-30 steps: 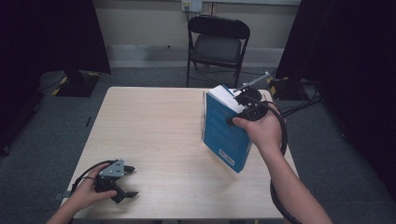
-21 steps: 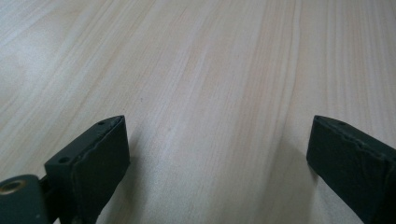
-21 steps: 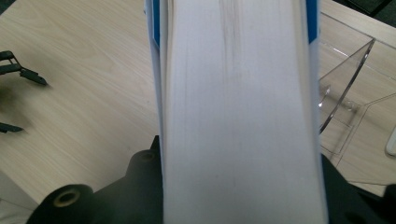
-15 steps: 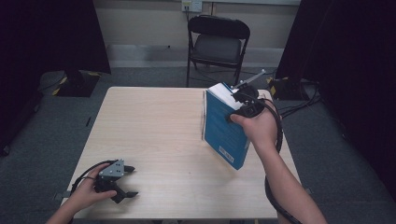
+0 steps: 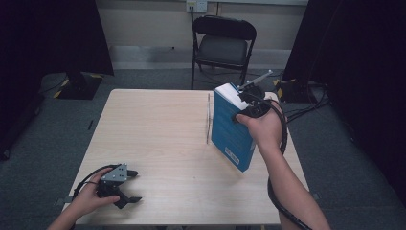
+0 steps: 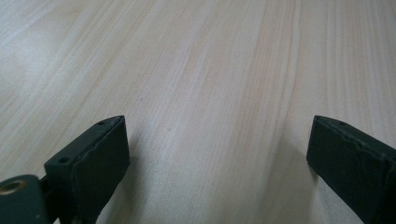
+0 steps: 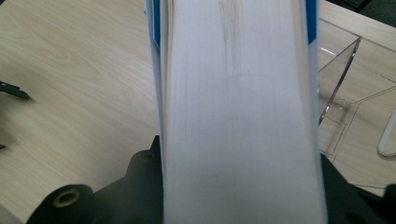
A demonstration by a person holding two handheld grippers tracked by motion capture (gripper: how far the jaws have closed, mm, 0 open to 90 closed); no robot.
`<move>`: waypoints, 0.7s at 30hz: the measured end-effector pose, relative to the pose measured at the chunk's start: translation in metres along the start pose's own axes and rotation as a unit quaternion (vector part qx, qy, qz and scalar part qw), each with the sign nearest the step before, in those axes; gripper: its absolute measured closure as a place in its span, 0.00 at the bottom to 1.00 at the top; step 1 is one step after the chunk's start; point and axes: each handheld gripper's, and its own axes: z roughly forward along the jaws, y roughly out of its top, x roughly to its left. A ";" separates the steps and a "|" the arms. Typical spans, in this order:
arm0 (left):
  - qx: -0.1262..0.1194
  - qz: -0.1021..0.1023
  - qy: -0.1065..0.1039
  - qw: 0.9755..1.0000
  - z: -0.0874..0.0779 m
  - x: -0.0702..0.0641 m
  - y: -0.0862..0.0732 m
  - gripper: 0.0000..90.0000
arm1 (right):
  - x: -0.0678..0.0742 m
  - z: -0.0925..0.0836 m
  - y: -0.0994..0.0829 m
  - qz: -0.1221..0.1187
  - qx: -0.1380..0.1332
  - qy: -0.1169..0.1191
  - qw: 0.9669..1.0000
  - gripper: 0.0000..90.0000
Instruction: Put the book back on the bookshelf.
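- The blue book (image 5: pixel 233 127) is clamped upright by the right gripper (image 5: pixel 249 106), beside the clear stand (image 5: pixel 208 117);
- The left gripper (image 5: pixel 125 186) is rested far off, jaws spread, nothing grasped.

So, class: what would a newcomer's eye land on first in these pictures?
First, the thick blue book, clamped in the right gripper and standing tilted at the table's right side. Then the left gripper, resting open at the near left corner.

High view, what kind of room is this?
Probably a recording studio or lab: black curtains flank a lone wooden table, with a folding chair and cables on grey carpet.
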 end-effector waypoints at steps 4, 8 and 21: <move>0.000 0.000 0.000 1.000 0.000 0.000 0.000 0.06 | 0.000 0.000 0.004 0.008 0.000 -0.003 1.000 0.69; 0.000 0.001 0.000 1.000 0.000 0.000 0.000 0.06 | -0.001 0.001 0.007 0.015 -0.005 -0.005 1.000 0.69; 0.000 0.001 0.000 1.000 0.000 0.000 0.000 0.06 | 0.000 0.005 0.018 0.029 -0.009 -0.020 0.999 0.69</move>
